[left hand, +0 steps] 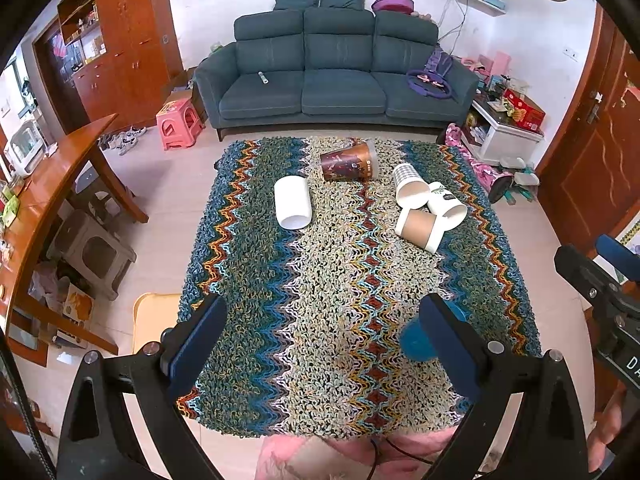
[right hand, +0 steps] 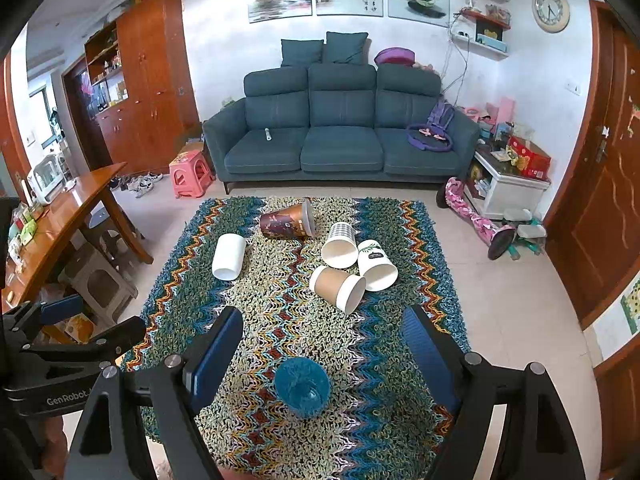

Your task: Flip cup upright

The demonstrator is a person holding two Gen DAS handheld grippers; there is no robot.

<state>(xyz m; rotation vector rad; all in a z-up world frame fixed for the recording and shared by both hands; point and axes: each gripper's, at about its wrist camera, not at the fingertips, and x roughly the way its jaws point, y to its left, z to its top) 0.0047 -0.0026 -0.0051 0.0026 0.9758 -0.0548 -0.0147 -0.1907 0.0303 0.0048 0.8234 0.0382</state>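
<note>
A table draped in a thick knitted cloth [right hand: 296, 320] with zigzag bands of teal, orange, cream and rust is filling the middle of both views, and the cups are lying scattered across it. A plain white cup [right hand: 229, 256] is lying on its side toward the left, well apart from the rest. A tall brown printed cup [right hand: 287, 222] is lying on its side near the far edge. To the right, three paper cups are resting in a touching cluster, all tipped over: a checked cup [right hand: 341, 240], a white cup with a leaf print [right hand: 376, 264] and a brown-sleeved cup [right hand: 338, 285]. A blue glass cup [right hand: 302, 386] is sitting alone at the near part of the cloth, appearing mouth-down, between the wide-spread fingers of the right gripper [right hand: 320, 360], which is hovering open and holding nothing. The left gripper [left hand: 320, 344] is likewise hanging open and empty over the near edge. Behind the table a teal three-seat sofa [right hand: 340, 136] is standing against a white wall, with a pink stool [right hand: 191, 174] beside it, a wooden cabinet [right hand: 148, 80] to the left, a round clock [right hand: 550, 11] up on the right, and pale floor tiles [right hand: 512, 304] surrounding everything.
</note>
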